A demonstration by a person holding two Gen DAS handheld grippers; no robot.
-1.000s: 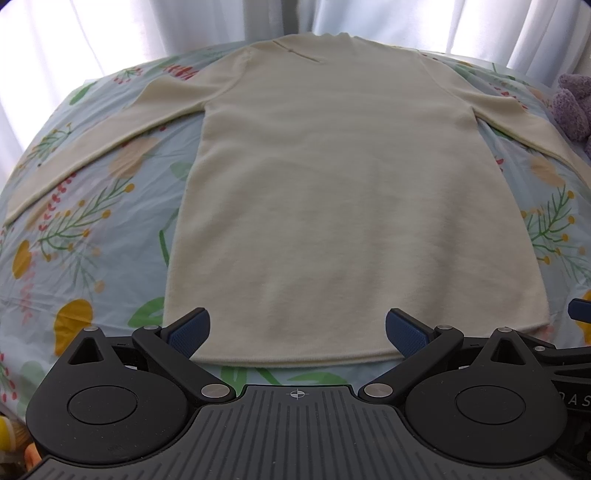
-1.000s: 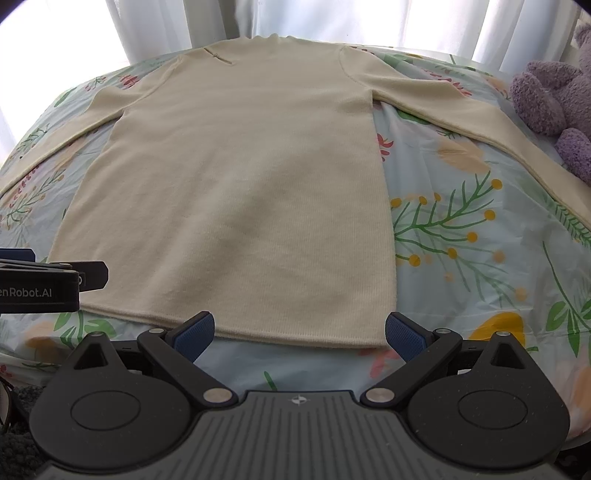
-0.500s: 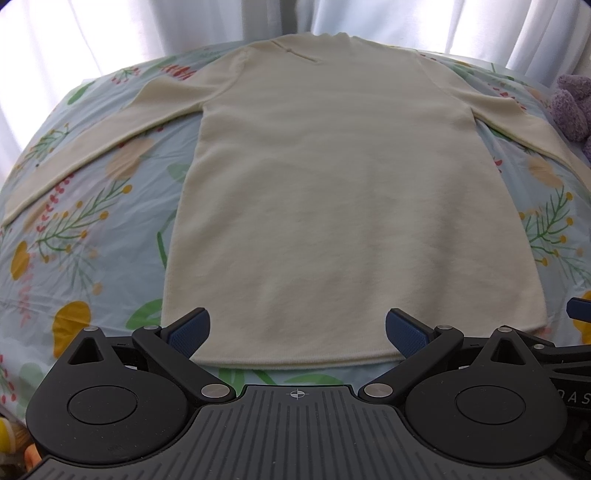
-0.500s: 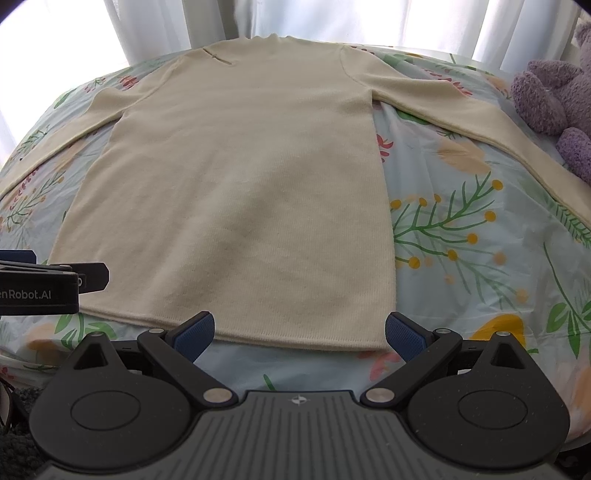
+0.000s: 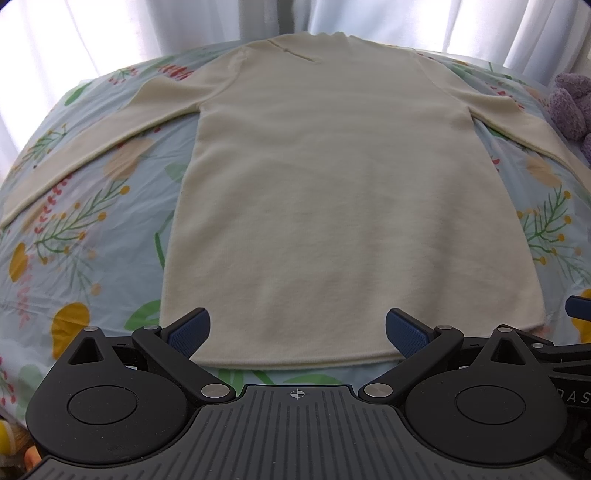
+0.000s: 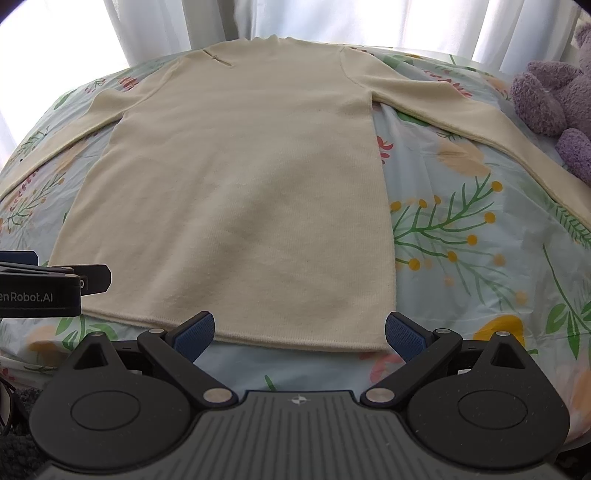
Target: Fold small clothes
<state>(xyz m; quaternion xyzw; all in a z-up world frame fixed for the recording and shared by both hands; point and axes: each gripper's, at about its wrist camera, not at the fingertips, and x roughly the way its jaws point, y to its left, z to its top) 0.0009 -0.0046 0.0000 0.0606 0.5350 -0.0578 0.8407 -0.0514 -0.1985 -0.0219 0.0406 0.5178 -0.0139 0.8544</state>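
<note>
Cream knit, soft and a little fuzzy: the sweater (image 5: pixel 332 192) lies flat on the flowered bed cover (image 5: pixel 88 236), neck toward the curtains (image 6: pixel 332 18), both sleeves spread out to the sides. No fold is made yet, so I judge this is the very start, the approach to the hem. The left gripper (image 5: pixel 297 330) and the right gripper (image 6: pixel 300 332) both hover just before the bottom edge, jaws wide and holding nothing. The next move probably asks each one to pinch a hem corner (the right corner lies beside the right gripper). A purple plush toy (image 6: pixel 546 99) sits near the right sleeve.
</note>
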